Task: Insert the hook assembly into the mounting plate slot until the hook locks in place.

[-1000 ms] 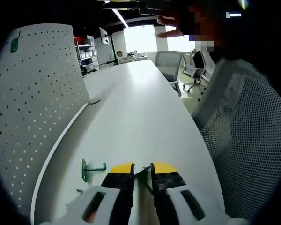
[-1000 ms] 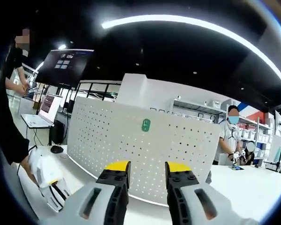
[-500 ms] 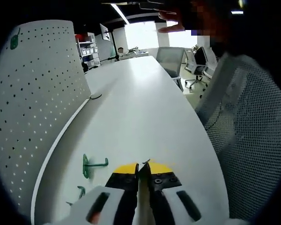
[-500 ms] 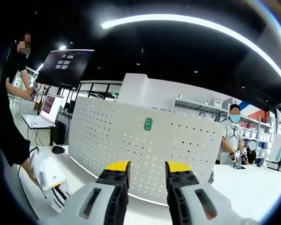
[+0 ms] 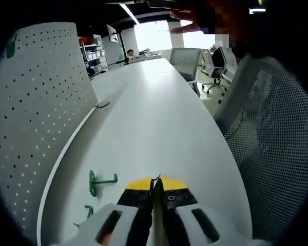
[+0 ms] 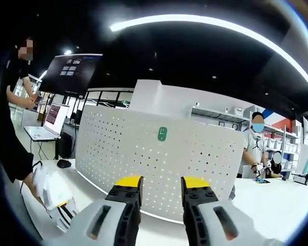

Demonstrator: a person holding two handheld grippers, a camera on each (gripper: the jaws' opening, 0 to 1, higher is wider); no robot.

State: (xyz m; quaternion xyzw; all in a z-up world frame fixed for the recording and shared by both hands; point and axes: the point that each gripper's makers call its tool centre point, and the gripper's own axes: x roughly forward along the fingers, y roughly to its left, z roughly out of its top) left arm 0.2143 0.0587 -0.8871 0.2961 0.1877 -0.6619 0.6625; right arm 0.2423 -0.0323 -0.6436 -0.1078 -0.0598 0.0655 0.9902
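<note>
Long white table [image 5: 154,118] running toward bright windows [image 5: 154,38] at the far end. Mesh office chairs [image 5: 187,64] line its right side, the nearest chair back [image 5: 277,148] at right. Shelving [image 5: 92,54] stands far left. Dark ceiling with a curved light strip [image 6: 205,25]; wall monitor [image 6: 74,72] and laptop [image 6: 49,120] at left.

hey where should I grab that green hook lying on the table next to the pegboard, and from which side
Probably by the straight shank of the green hook. It lies flat on the white table, its round base toward the pegboard and the shank pointing away from it. Come from above, jaws across the shank. The left gripper sits just beside it, shut, so it would need opening first.
</note>
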